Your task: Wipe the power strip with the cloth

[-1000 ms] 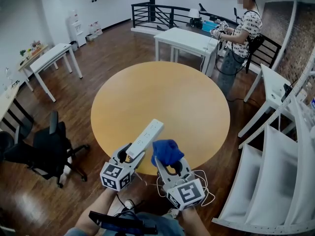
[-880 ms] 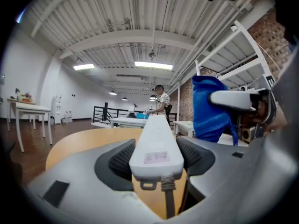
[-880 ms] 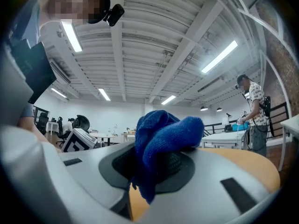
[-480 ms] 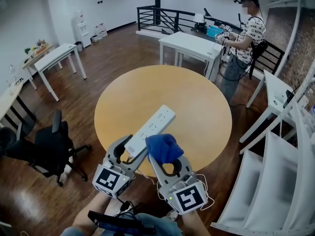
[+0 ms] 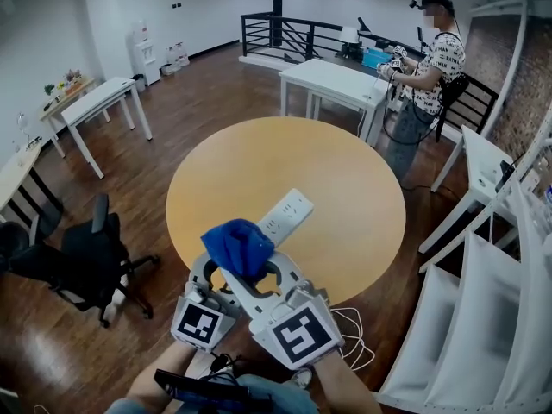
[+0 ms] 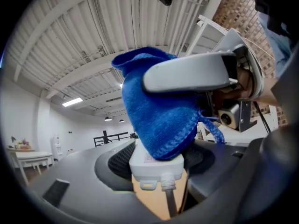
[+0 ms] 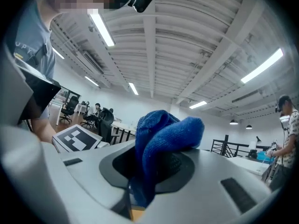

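Office, round wooden table [image 5: 345,171]. Left gripper [image 6: 159,164] clamps power strip [image 5: 289,212] at cord end, steadying it above table; right gripper [image 7: 152,167] pinches blue cloth [image 5: 238,247], pressing strip's near end.

place: looking like an open loft office | giving it away: white desks [image 5: 332,74], black swivel chair [image 5: 86,257], railing [image 5: 285,31] (brick wall [image 5: 516,84] too)
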`<action>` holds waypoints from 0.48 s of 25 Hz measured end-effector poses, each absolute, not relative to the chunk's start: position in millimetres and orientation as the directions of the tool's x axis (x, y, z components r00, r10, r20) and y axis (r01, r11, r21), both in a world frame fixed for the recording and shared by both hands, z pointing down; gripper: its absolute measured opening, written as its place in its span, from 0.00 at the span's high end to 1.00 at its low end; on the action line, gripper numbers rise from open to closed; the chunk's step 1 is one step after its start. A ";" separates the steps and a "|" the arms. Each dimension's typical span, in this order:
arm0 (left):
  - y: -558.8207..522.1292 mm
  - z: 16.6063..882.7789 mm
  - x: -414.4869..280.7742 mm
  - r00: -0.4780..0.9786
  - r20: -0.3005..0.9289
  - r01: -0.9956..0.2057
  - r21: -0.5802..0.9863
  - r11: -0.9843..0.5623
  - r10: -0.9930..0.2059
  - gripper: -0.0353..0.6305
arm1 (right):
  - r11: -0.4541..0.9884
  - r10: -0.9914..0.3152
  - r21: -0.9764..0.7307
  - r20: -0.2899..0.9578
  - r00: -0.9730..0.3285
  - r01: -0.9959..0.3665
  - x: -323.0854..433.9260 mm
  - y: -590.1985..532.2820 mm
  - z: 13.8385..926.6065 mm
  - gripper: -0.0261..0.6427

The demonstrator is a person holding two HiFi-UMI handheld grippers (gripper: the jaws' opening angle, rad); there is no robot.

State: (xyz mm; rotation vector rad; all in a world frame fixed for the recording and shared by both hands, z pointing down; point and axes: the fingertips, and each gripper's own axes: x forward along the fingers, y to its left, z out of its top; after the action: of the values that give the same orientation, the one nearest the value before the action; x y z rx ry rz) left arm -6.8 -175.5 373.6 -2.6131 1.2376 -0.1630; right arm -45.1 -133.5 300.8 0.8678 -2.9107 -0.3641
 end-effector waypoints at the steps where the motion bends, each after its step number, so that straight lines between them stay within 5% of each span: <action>1: -175.4 373.7 -7.3 0.633 -0.004 -0.746 -0.272 -0.608 -0.774 0.53 | 0.811 -0.548 0.252 0.011 -0.836 -0.528 -46.0 -135.7 301.1 0.85; 12: -169.8 369.6 -16.3 0.623 -0.014 -0.751 -0.288 -0.593 -0.782 0.53 | 0.754 -0.618 0.300 0.019 -0.786 -0.585 -14.1 -172.2 291.6 0.85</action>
State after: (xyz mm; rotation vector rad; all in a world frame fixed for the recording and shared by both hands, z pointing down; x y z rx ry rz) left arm -16.3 -169.8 369.6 -2.5820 1.2476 -0.1654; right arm -14.1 -172.2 291.6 0.9744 -2.8316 -0.4257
